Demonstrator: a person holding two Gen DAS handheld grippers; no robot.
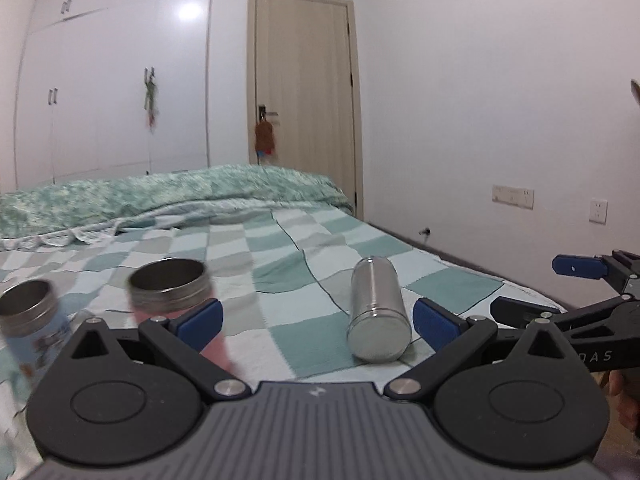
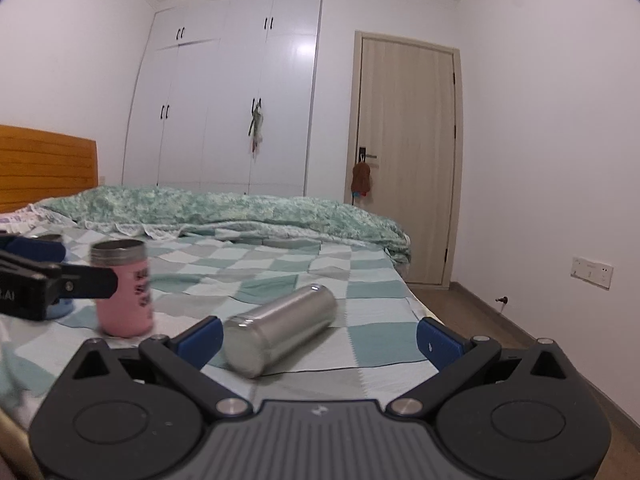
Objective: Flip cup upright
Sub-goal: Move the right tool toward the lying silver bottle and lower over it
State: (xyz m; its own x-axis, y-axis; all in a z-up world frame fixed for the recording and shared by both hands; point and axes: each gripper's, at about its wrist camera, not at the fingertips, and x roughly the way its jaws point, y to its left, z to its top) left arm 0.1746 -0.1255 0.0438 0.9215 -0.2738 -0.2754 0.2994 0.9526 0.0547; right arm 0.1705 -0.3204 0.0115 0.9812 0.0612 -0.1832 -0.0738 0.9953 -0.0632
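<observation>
A plain steel cup (image 1: 378,310) lies on its side on the checked bedspread (image 1: 288,264), closed base toward me; it also shows in the right wrist view (image 2: 280,326). My left gripper (image 1: 318,322) is open and empty, with the steel cup lying between its blue fingertips, nearer the right one. My right gripper (image 2: 320,338) is open and empty, the steel cup just ahead near its left fingertip. A pink cup (image 1: 170,284) stands upright left of it, also seen in the right wrist view (image 2: 124,288). A blue printed cup (image 1: 28,314) stands upright at far left.
A rumpled green quilt (image 1: 168,192) lies across the far side of the bed. A wooden headboard (image 2: 44,164) is at left. The bed's right edge drops to the floor by the wall (image 2: 472,308). The right gripper's fingers (image 1: 576,266) reach in at the right of the left wrist view.
</observation>
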